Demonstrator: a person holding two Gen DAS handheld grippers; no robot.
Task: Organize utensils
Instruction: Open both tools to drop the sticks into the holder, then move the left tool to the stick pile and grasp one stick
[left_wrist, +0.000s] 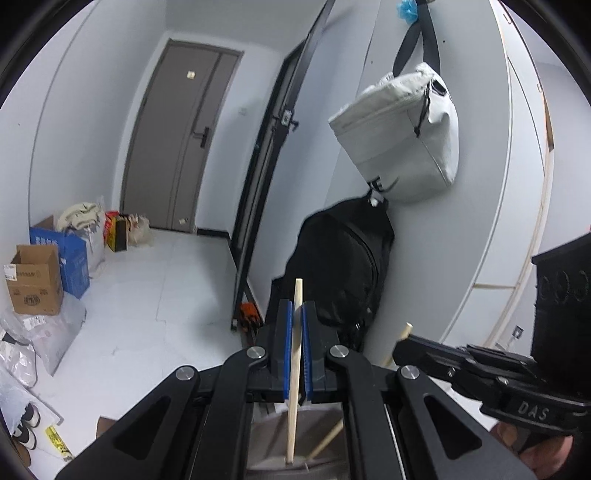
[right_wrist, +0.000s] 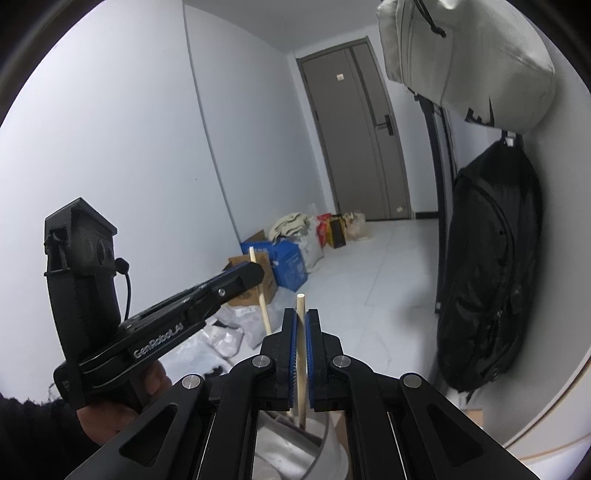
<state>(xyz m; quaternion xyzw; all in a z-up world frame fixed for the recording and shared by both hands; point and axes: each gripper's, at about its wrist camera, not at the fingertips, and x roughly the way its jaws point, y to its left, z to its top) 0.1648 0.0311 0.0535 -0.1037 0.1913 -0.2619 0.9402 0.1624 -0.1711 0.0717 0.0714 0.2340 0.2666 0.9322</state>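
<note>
Each of your tongs is clamped on one wooden chopstick: the left tongs hold a chopstick nearly upright, its lower end inside the grey holder below; the right tongs hold theirs over the same holder. Let go while tilted and a stick may catch the rim or tip out

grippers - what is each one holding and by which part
Each is shut on one wooden chopstick near its upper end: left gripper on chopstick, right gripper on another.
</note>
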